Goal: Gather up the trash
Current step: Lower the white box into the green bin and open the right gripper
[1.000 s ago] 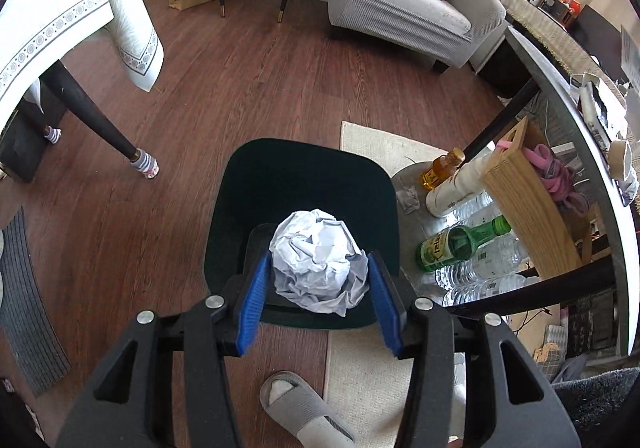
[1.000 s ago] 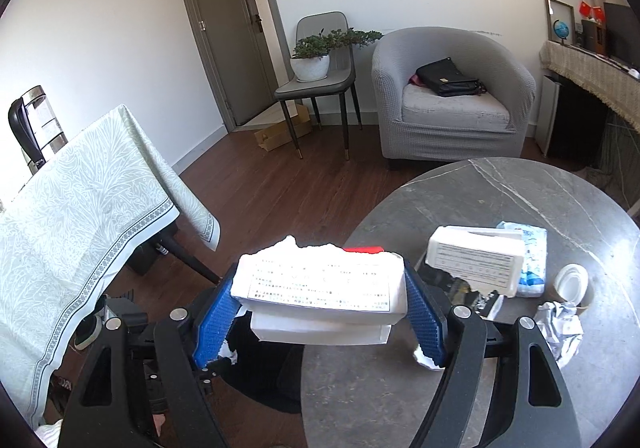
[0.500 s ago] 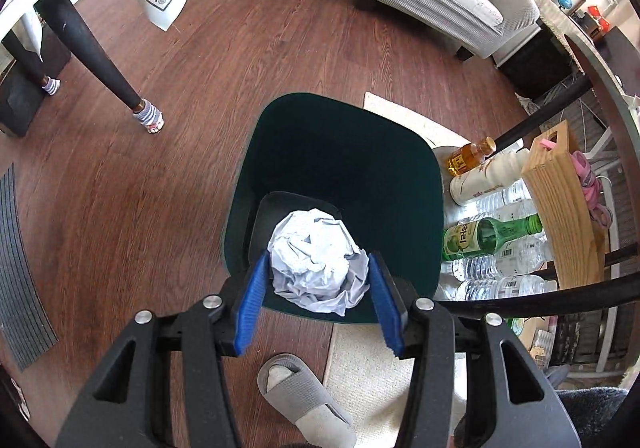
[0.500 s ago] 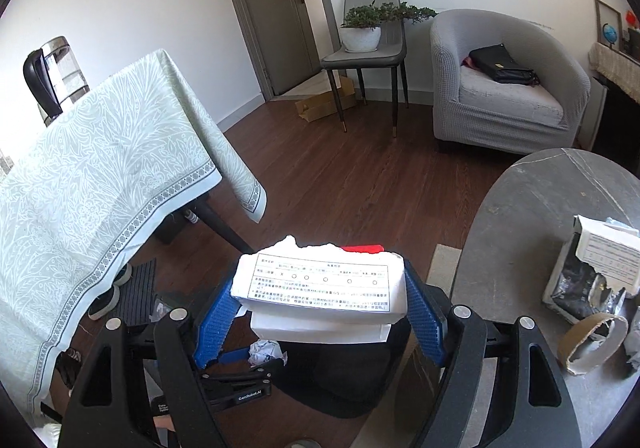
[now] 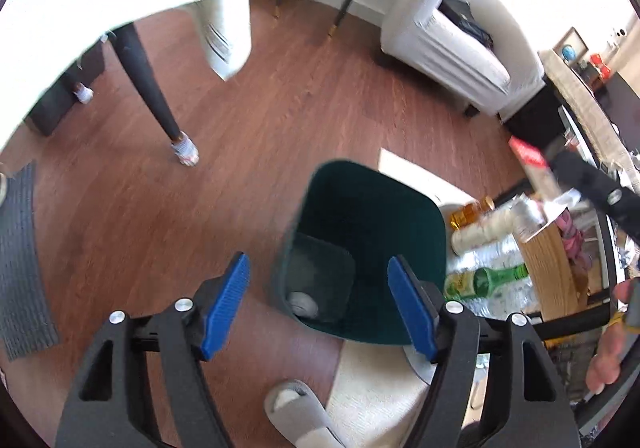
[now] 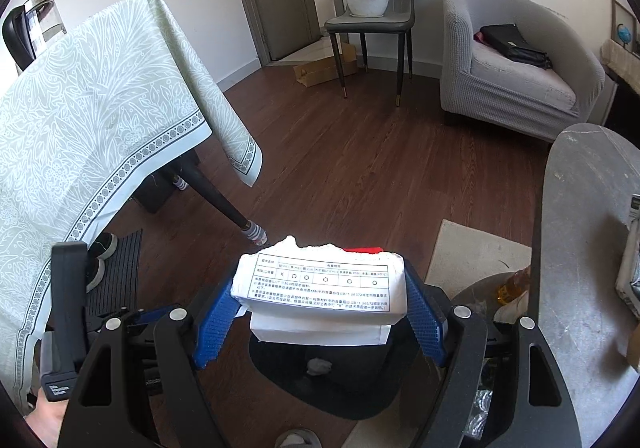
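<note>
- The left gripper (image 5: 318, 304) has just been opening its jaws, and nothing sits between the blue pads; they stand wide apart over the near rim of the dark green bin (image 5: 400, 204).
- Down on the bin's floor, towards its near edge, lies the crumpled paper ball (image 5: 303, 302), pale and blurred; it also shows in the right wrist view (image 6: 319, 366).
- So one drop looks done, and the second piece is on its way.
- The right gripper (image 6: 320, 312) has its pads pressed wide against both ends of a white printed carton (image 6: 320, 290), held flat with its torn top edge pointing away.
- In that view the carton hangs above the bin's opening (image 6: 280, 380); how well it is centred I cannot tell, as the carton covers much of the mouth.
- My read of the next move: bring the carton squarely over the opening, clear of the rim, then spread the jaws and let it fall.
- The left gripper sits close beside the same opening, so it would do well to draw aside first.
- The bin stands on the wooden floor (image 5: 248, 152), beside the corner of a pale rug (image 5: 404, 168).
</note>
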`<state>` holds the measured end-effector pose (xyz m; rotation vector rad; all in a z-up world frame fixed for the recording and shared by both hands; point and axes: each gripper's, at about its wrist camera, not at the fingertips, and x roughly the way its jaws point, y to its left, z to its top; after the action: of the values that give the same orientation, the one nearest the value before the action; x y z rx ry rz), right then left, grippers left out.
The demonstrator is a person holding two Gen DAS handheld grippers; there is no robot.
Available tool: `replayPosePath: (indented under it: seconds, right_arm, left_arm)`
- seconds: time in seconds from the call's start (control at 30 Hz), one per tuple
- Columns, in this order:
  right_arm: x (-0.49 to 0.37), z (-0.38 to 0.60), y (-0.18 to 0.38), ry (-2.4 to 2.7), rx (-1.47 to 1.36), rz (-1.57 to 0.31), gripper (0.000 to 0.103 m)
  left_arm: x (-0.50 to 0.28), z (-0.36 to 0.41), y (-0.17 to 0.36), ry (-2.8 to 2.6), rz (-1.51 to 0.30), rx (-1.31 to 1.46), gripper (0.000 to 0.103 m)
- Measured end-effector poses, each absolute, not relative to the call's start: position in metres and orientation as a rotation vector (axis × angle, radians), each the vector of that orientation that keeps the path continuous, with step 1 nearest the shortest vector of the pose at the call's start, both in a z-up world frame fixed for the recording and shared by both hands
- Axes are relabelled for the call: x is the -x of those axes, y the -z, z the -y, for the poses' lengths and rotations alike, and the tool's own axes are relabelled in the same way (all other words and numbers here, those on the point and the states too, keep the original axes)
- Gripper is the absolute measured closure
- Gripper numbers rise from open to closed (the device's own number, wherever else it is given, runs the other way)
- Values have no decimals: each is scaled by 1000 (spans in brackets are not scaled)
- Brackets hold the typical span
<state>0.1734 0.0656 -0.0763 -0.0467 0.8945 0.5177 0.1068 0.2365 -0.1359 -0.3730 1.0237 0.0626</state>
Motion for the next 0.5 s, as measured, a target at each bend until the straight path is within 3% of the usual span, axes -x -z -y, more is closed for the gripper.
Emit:
replayPosePath:
  seconds: [0.5]
  right_arm:
    - [-182,-85,149,-490,135,-1054,25]
  left_arm:
    - [-86,-232,62,-17,-818,390,56]
